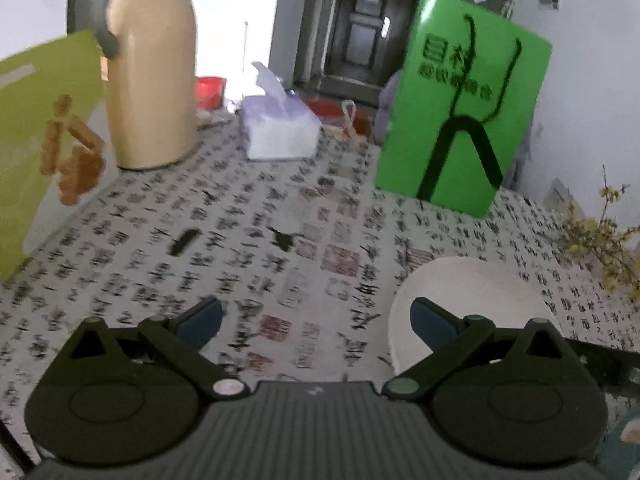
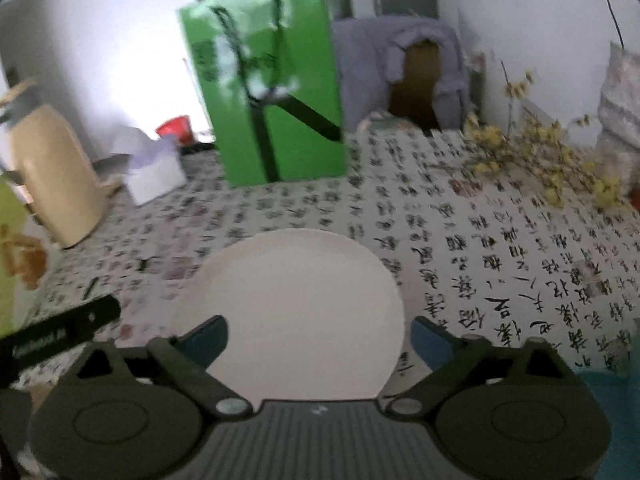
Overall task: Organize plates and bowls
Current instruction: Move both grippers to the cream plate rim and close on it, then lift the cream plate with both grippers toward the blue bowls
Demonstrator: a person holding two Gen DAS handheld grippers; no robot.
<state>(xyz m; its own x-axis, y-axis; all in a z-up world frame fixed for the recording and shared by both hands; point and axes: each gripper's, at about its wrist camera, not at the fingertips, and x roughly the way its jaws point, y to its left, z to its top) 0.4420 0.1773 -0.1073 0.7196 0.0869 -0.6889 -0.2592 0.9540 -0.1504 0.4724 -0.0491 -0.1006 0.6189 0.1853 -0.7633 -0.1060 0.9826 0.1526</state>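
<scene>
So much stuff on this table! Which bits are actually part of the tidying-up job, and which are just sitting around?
Part of the job:
- white plate
- left gripper, open and empty
- right gripper, open above the plate

Just lying about:
- green gift bag
- beige thermos jug
- tissue box
- yellow flower sprigs
- red tub
- patterned tablecloth

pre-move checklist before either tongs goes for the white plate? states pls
1. Right tongs open, nothing held: ok.
2. Left tongs open, nothing held: ok.
3. White plate flat on the tablecloth, top bare: ok.
4. Plate centred ahead of the right tongs: ok.
5. Green gift bag and yellow flower sprigs apart from the plate: ok.
6. Bowls or more plates to stack: cannot tell, none in view.
</scene>
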